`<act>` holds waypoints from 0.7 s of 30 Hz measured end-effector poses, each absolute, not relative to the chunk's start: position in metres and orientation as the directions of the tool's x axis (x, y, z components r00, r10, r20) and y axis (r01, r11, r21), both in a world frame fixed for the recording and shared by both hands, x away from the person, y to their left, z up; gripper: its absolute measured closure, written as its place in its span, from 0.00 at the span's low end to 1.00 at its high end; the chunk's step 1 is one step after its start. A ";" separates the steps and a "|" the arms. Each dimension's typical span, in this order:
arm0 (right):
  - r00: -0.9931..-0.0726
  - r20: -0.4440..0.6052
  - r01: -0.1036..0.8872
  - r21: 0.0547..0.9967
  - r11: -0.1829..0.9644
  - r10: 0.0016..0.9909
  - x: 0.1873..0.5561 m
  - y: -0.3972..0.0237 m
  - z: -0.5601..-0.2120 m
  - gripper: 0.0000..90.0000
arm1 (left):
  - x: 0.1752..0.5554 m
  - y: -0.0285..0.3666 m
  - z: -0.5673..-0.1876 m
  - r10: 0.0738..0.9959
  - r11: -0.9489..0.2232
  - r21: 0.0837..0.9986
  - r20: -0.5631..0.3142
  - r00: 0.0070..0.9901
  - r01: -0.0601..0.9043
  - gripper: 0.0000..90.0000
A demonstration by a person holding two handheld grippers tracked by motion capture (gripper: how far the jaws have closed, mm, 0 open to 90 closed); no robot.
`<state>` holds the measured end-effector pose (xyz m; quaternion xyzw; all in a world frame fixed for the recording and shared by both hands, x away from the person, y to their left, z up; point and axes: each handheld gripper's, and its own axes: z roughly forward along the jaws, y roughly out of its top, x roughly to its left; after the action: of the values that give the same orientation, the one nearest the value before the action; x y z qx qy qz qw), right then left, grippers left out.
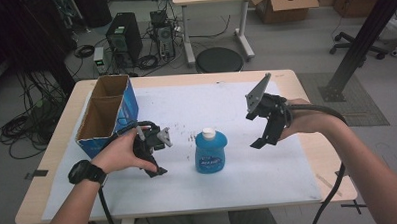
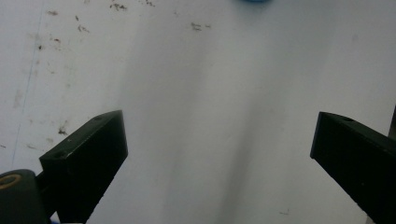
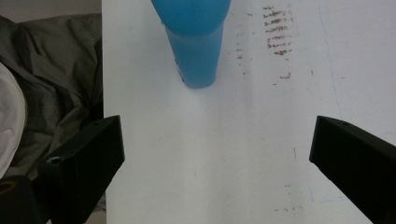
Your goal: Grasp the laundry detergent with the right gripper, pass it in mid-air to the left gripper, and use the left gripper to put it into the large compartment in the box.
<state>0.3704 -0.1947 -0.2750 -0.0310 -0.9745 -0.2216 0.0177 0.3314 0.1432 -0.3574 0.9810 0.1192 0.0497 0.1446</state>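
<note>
The upright blue bottle (image 1: 211, 151) stands between both spread, empty grippers, nearer the left gripper (image 1: 155, 161) than the right gripper (image 1: 261, 135).

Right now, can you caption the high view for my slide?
Two open hand-held grippers, left and right, flank an upright blue bottle on the white table mat, beside an open blue cardboard box.

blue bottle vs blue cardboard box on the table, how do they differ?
The blue bottle is rounded translucent plastic; the blue cardboard box is rectangular, with brown inner walls. The bottle is closed by a white cap; the box is open on top, split into two compartments. The bottle stands mid-table between both tongs; the box sits at the left edge. Both are blue, upright and untouched.
</note>
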 end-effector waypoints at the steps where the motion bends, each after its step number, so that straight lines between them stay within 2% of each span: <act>1: -0.998 0.049 0.067 0.431 0.900 0.051 0.371 -0.195 -0.275 0.03 | 0.332 0.144 -0.356 0.251 -0.929 0.298 0.063 0.966 0.221 0.05; 8: -0.998 0.042 0.061 0.458 0.887 0.047 0.373 -0.198 -0.269 0.03 | 0.332 0.145 -0.356 0.254 -0.926 0.304 0.059 0.965 0.225 0.05; 21: -0.998 0.015 0.057 0.592 0.804 0.060 0.380 -0.202 -0.251 0.02 | 0.330 0.147 -0.354 0.267 -0.920 0.313 0.058 0.962 0.236 0.05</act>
<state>0.3796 -0.2018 -0.2514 -0.0307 -0.9497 -0.3116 -0.0021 0.3299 0.1472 -0.3537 0.9785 0.1286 0.0499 0.1535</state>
